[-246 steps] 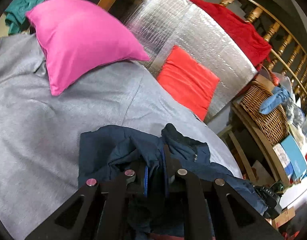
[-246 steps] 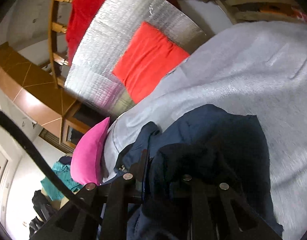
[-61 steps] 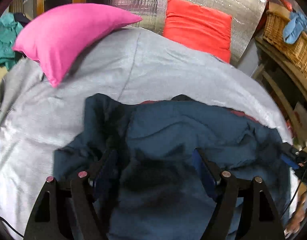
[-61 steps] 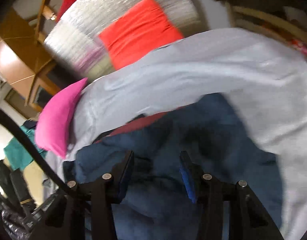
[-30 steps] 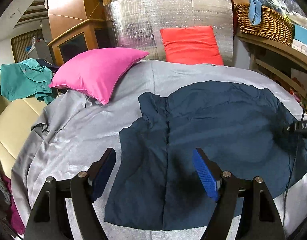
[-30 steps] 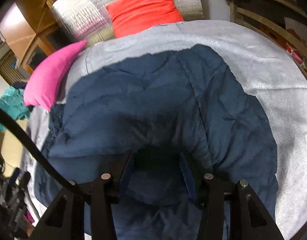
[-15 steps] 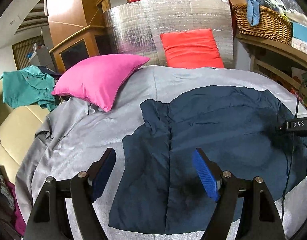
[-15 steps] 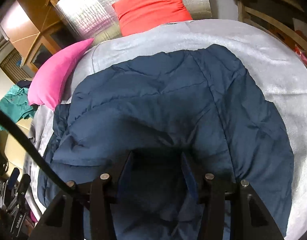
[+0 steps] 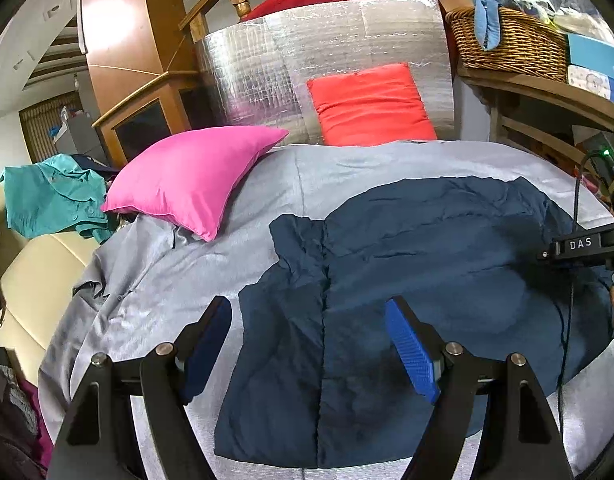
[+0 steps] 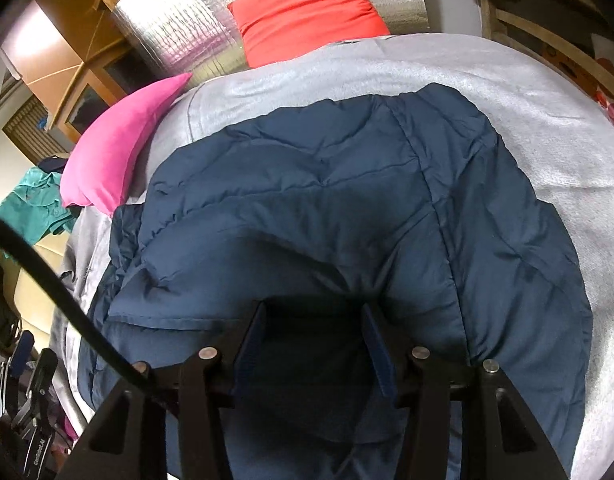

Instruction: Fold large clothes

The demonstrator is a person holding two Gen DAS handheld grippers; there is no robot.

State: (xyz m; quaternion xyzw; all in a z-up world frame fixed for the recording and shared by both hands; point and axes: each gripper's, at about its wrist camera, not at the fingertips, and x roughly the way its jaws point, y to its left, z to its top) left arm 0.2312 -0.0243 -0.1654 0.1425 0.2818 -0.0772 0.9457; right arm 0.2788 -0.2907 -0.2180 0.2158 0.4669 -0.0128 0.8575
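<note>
While 8 seconds back the jacket was a bunched heap with both grippers shut in it, it now lies spread across the grey cover — mostly flat, back panel up, quilted seams showing.

- Left gripper: fingers wide apart, nothing between them, hovering above the jacket's near-left part. A second ago it was the same width; its view has barely shifted.
- Right gripper: fingers partly apart, low over the near edge of the jacket. Dark fabric fills the gap and the shadow is deep — cannot tell whether the pads press on cloth or merely straddle it.
- Jacket position: centre of the cover, below the pink pillow and red pillow, touching neither. One side section on the left, likely a sleeve, is doubled and rumpled beside a long seam.
- Change 2 seconds ago to now: crumpled mass with a red lining peeking out has gone flat, lining hidden.

Judgement: spreading looks finished; folding proper has not started. Next step likely brings a side or sleeve in toward the middle, after smoothing the rumpled left strip.
</note>
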